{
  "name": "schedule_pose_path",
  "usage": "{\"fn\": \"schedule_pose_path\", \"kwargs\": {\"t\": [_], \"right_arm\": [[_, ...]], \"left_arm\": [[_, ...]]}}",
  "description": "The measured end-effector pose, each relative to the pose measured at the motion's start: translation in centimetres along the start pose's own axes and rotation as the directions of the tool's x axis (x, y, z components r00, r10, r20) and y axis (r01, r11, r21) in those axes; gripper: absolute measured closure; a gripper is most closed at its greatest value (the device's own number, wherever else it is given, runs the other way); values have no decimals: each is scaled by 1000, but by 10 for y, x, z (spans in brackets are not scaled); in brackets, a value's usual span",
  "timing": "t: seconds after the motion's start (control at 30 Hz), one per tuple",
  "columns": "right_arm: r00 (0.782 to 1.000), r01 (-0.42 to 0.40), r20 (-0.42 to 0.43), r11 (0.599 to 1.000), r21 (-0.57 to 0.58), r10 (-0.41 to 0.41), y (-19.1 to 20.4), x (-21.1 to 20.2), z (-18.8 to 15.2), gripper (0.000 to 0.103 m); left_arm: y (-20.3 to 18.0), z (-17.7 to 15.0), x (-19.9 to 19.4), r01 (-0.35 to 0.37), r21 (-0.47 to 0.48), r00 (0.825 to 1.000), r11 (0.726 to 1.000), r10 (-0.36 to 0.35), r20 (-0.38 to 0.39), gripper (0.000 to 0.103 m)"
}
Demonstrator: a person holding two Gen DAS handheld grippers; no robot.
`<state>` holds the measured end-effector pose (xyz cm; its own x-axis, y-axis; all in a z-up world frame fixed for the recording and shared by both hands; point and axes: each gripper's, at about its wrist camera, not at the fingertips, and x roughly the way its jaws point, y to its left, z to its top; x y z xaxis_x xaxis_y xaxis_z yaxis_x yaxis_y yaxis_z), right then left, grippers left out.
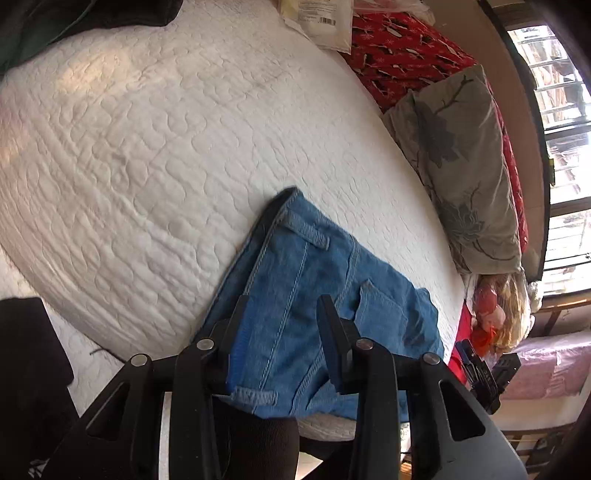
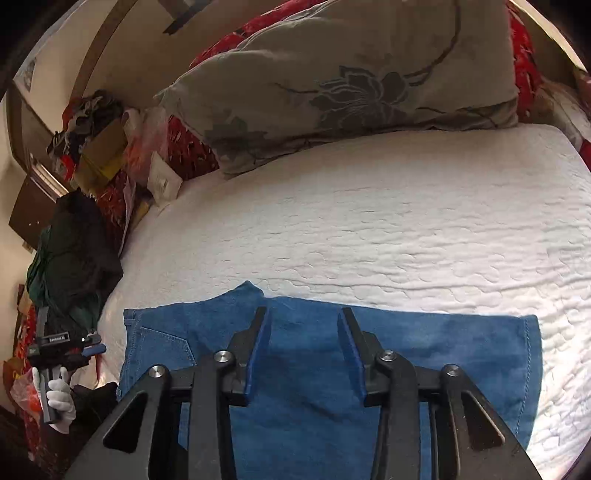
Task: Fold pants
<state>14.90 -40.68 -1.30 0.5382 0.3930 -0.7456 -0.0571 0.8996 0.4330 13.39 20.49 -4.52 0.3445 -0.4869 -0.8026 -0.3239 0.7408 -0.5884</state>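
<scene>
Now you're hovering both wide, empty tools, left gripper [image 1: 282, 325] and right gripper [image 2: 304, 339], over half-folded jeans [image 2: 424, 354]; next, you'll probably be pinching the hem end.

A white quilted bed [image 2: 369, 229] filled both views, its cover puckered in rows. A grey pillow [image 2: 343, 77] printed with dark flowers lay along its far edge, resting on red patterned bedding [image 1: 402, 51]. Dark clothes [image 2: 74, 243] were heaped at one corner, near a plastic-wrapped package [image 1: 321, 18]. Daylight came through a barred window [image 1: 565, 110].
</scene>
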Motion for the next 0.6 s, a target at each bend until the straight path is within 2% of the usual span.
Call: {"fn": "schedule_pose_path", "kwargs": {"t": [0.13, 0.23, 0.37, 0.53, 0.57, 0.6], "right_arm": [[994, 95, 45, 983, 157, -104, -65, -68, -58, 60], [985, 147, 46, 942, 301, -168, -112, -105, -105, 52], [992, 105, 21, 890, 443, -128, -153, -118, -154, 52], [996, -18, 81, 849, 528, -29, -165, -98, -176, 52], [997, -22, 76, 845, 534, -22, -163, -88, -176, 55], [998, 2, 58, 848, 530, -39, -162, -80, -175, 70]], "left_arm": [[22, -65, 9, 122, -63, 989, 991, -126, -77, 66], [30, -87, 25, 168, -115, 979, 979, -179, -99, 66], [25, -85, 48, 140, -161, 980, 977, -160, -120, 66], [10, -68, 66, 45, -157, 994, 987, -60, -96, 66], [9, -65, 68, 12, -158, 995, 987, -27, -98, 66], [8, -63, 72, -9, -162, 994, 987, -8, -107, 66]]}}
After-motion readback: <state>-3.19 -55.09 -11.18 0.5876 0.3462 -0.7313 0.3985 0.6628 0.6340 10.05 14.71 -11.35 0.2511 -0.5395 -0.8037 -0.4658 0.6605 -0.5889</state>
